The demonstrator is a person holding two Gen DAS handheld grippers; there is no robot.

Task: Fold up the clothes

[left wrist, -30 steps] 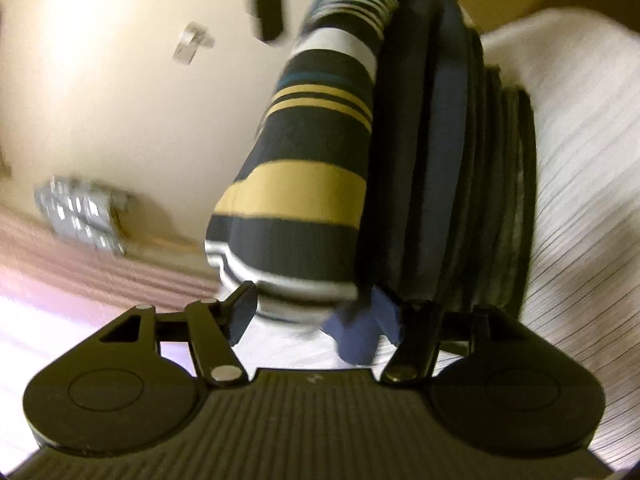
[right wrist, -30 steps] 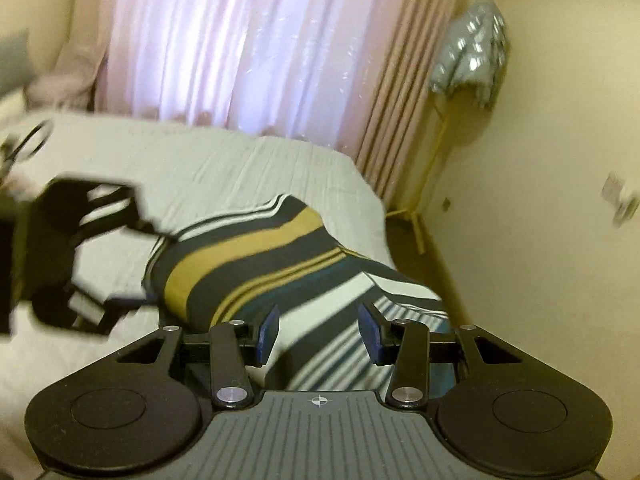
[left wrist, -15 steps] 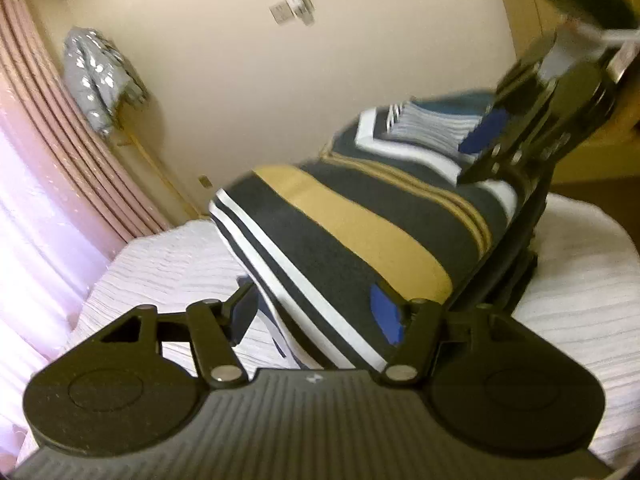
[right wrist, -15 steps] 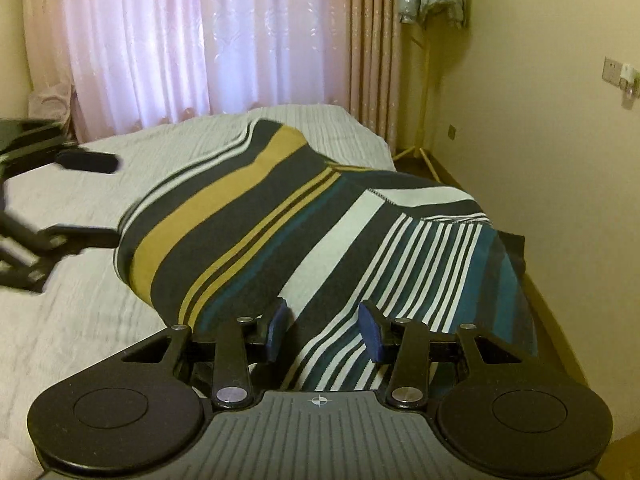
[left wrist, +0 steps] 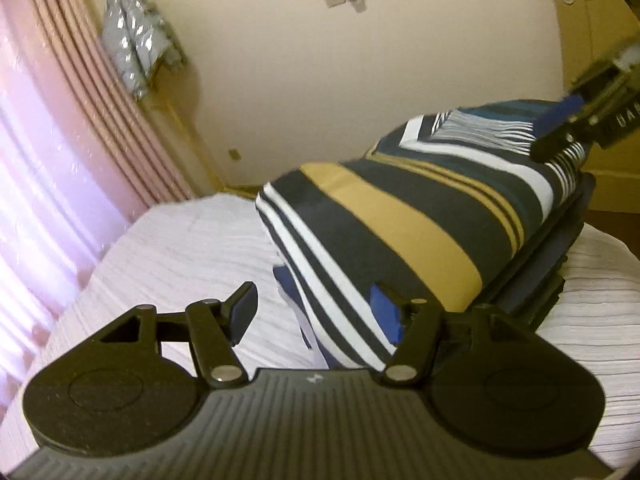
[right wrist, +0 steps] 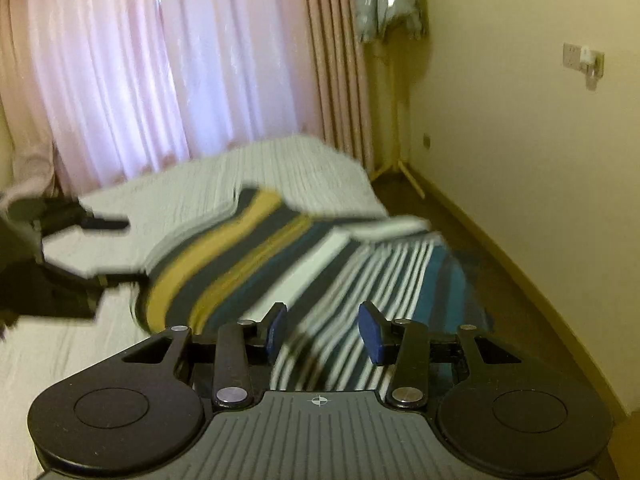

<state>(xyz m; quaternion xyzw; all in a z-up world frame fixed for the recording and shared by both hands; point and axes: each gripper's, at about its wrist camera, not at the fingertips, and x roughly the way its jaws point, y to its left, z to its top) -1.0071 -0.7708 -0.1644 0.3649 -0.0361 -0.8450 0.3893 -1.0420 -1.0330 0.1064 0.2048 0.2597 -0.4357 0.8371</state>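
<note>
A folded striped garment [left wrist: 404, 216], dark with mustard, white and teal bands, lies on top of a stack of dark folded clothes [left wrist: 548, 264] on the bed. My left gripper [left wrist: 316, 312] is open at the garment's near end, its jaws apart around the striped edge. My right gripper [right wrist: 322, 332] is open just above the garment's far end [right wrist: 320, 280]; it also shows in the left wrist view [left wrist: 576, 132]. The left gripper shows at the left of the right wrist view [right wrist: 96, 248], blurred.
The bed [left wrist: 192, 248] has a white ribbed cover. Pink curtains [right wrist: 160, 68] hang behind it. A silver jacket [right wrist: 384, 0] hangs on a stand in the corner. The wall [left wrist: 320, 80] and floor [right wrist: 520, 300] run along the bed's far side.
The garment has come down flat onto the dark stack. Both grippers have pulled back from it, the right one opening wider and lifting.
</note>
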